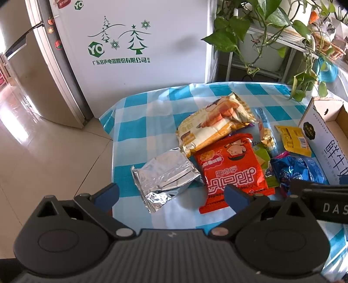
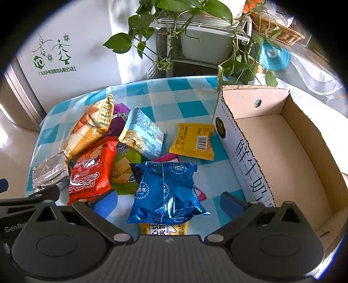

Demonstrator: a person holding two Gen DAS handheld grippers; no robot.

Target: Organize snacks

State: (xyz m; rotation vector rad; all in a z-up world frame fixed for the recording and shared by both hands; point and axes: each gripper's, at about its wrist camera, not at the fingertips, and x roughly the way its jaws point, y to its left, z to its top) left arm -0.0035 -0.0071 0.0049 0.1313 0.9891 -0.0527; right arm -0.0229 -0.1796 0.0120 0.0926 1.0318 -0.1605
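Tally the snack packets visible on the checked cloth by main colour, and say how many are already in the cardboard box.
Silver: 1
Cream/orange: 1
Red: 1
Purple: 1
Green: 1
Light blue: 1
Dark blue: 1
Pink: 1
Yellow: 2
Total: 10 packets, some partly hidden
In the cardboard box: 0

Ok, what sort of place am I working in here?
Most likely a home kitchen or dining corner. A fridge with magnets stands beside the table, which has a blue checked cloth; trailing houseplants sit on a rack behind; snack packets lie next to an empty cardboard box.
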